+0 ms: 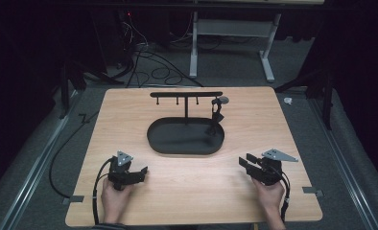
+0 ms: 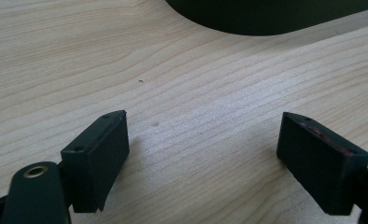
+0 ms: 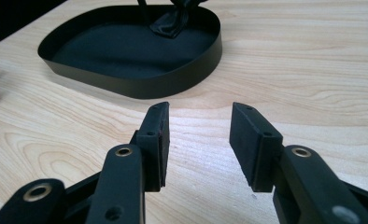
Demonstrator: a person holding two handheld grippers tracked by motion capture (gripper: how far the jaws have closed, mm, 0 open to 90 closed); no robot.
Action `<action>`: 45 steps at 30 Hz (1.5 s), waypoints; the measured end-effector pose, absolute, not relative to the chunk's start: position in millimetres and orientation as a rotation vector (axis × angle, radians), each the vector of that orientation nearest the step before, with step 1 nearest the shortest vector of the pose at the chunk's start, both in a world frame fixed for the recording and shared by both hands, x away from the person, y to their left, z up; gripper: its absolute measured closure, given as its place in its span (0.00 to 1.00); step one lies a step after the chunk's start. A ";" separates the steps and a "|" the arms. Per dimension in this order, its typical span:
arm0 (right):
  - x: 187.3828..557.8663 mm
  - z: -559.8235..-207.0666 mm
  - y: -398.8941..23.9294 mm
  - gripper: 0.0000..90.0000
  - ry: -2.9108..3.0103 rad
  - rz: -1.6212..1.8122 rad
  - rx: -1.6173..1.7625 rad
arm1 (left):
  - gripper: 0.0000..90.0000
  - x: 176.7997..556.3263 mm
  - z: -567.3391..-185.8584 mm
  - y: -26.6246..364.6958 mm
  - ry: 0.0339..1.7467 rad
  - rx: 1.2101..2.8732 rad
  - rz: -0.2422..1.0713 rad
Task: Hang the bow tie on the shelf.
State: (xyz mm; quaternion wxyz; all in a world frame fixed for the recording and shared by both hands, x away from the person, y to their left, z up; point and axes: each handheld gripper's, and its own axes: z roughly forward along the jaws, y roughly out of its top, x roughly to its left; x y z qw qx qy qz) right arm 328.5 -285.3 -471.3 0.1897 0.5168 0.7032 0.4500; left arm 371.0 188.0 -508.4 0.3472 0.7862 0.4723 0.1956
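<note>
Tray (image 1: pixel 185 136) sits mid-table (image 1: pixel 129 110), a hook stand (image 1: pixel 186 95) rising from it with a small dark item (image 1: pixel 217 112) hanging at its right end. Near the tray's left front, my left tool (image 1: pixel 138 173) gapes wide, empty. Near its right front, my right tool (image 1: pixel 245 163) stands half-open, empty.

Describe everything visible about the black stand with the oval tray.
The black stand has a shallow oval tray with a low upright wall, looking like matte metal. A thin post rises from it to a horizontal bar with small hooks underneath. A dark strap-like item hangs from the right end into the tray. It sits mid-table, untouched.
</note>
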 end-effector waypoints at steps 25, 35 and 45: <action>338.3 -492.1 -272.0 0.66 2.045 1.132 1.521 | 0.19 370.9 -508.5 187.7 1.225 2.038 0.508; 340.0 -500.8 -261.3 0.67 2.071 1.071 1.502 | 0.19 370.9 -508.5 187.7 1.224 2.039 0.509; 339.1 -502.1 -252.3 0.60 2.109 0.995 1.437 | 0.19 370.8 -508.5 187.7 1.224 2.039 0.508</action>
